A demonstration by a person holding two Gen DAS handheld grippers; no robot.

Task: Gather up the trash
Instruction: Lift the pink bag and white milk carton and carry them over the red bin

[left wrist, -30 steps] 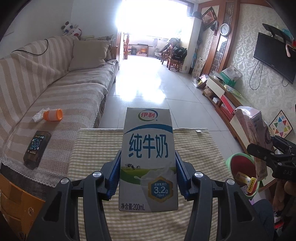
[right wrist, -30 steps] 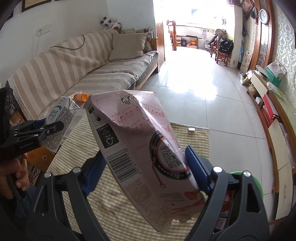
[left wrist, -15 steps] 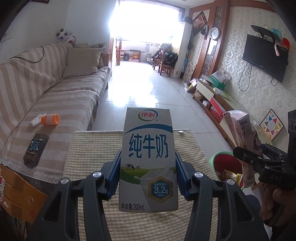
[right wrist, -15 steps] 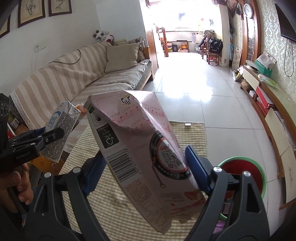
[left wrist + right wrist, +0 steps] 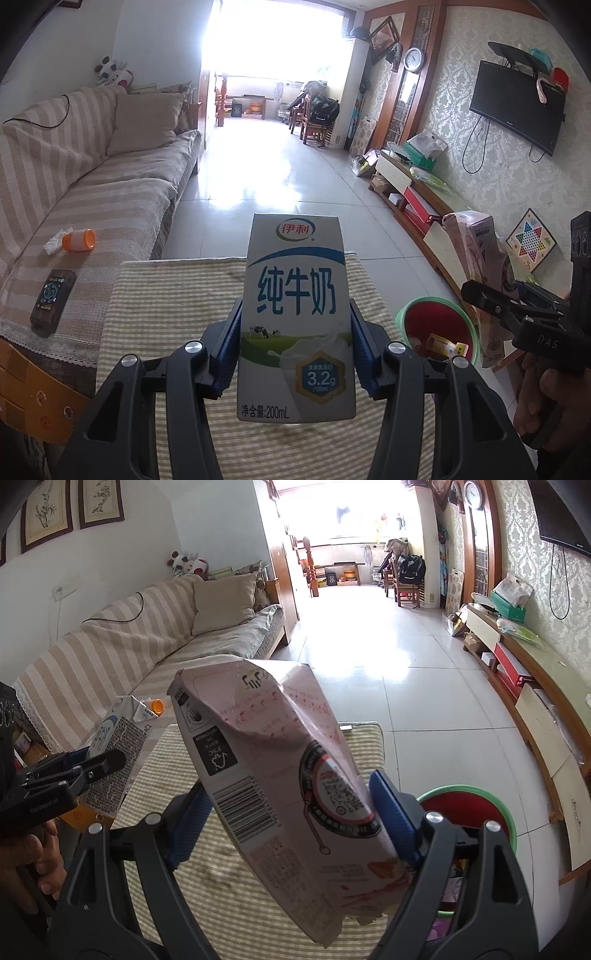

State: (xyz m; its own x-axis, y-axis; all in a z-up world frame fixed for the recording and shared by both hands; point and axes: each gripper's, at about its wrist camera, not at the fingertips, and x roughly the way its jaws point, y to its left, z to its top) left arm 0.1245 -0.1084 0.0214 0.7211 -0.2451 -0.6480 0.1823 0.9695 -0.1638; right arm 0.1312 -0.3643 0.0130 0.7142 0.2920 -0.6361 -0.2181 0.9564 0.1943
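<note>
Left wrist view: both grippers hold trash above the table.
Left gripper (image 5: pixel 295 354) squeezes the milk box (image 5: pixel 295 314); right gripper (image 5: pixel 291 823) squeezes the pink carton (image 5: pixel 280 768). Next, probably drop both into the bin (image 5: pixel 436 328) on the right.

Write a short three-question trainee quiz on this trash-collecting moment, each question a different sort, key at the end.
1. True or false: the left gripper holds a blue-and-white milk carton upright.
2. What does the right gripper clamp: A) an orange cup, B) a crumpled pink carton, C) a phone?
3. What colour is the inside of the green-rimmed bin beside the striped table?

Key: 1 true; 2 B; 3 red.
</note>
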